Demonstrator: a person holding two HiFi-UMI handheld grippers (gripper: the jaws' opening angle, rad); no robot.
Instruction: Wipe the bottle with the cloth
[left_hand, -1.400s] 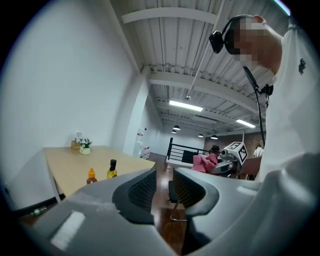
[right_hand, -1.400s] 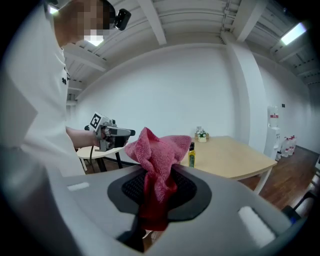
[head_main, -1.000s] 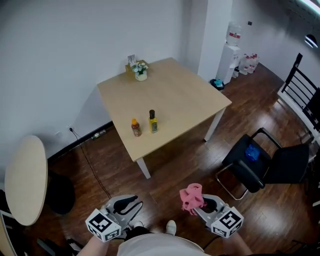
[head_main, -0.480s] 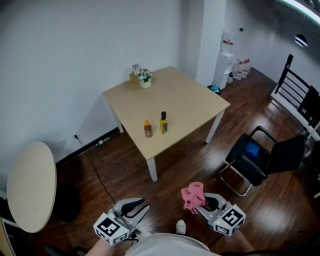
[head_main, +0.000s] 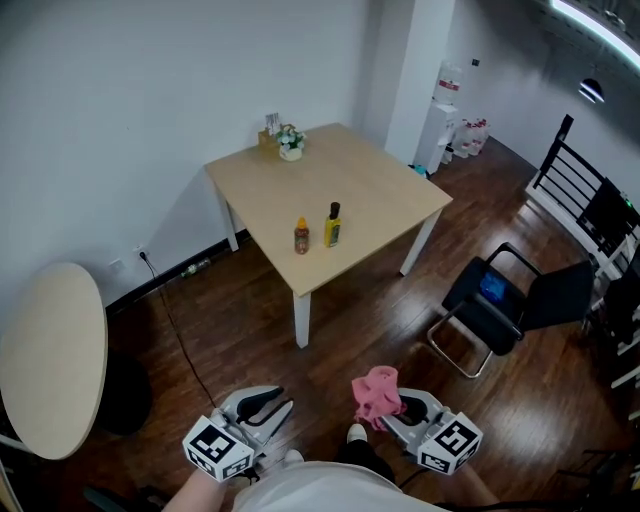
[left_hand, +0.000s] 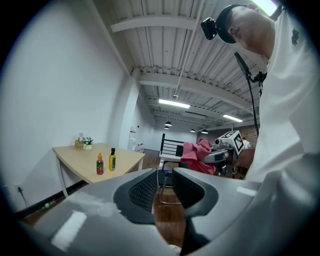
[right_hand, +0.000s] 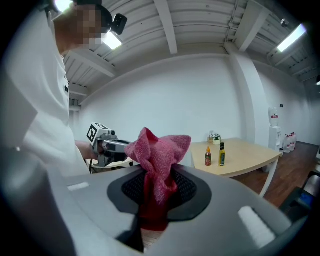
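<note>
I am holding both tools low at the near edge of the head view, well apart from the desk (head_main: 370, 190). The right hand-held gripper (head_main: 388, 410) is pinching the pink cloth (head_main: 376, 390), with the bunched top sticking up above the pads and the rest hanging down between them. The left hand-held gripper (head_main: 266, 406) is carrying nothing, its jaws pressed together. Two bottles are standing upright on the far desk, close to its near edge: a yellow bottle (head_main: 333, 226) with a dark cap and, just beside it on the left, a red bottle (head_main: 301, 236) with an orange cap. A small potted plant (head_main: 290, 142) is sitting at the desk's far corner, and a black chair (head_main: 480, 318) is standing on the wood floor to the right.
</note>
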